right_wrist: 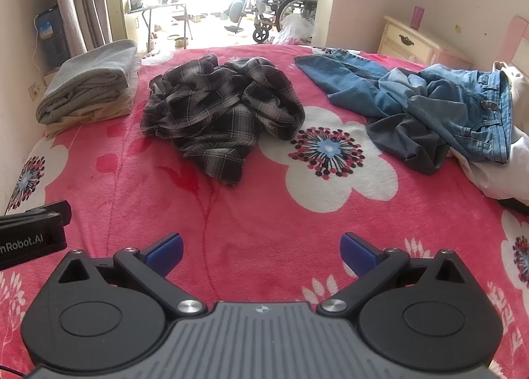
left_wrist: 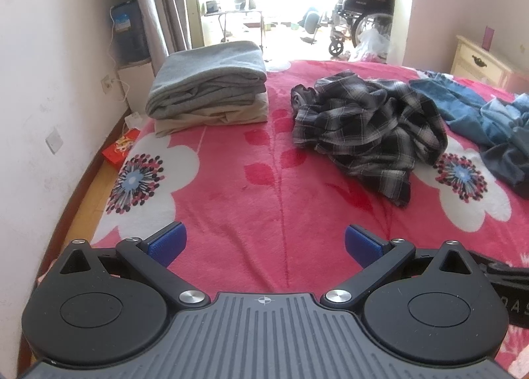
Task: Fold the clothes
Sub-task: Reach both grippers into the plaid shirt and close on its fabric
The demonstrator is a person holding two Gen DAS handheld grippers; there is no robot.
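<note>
Bed blanket (left_wrist: 231, 200), pink with white flowers: my working surface. Folded stack (left_wrist: 211, 85), grey over beige, far left corner. Plaid shirt (right_wrist: 218, 108), crumpled, mid-bed (unfolded). Jeans (right_wrist: 436, 104), rumpled, to its right. My left gripper (left_wrist: 264, 243) and right gripper (right_wrist: 261, 248): jaws spread wide, holding nothing, above bare blanket.
</note>
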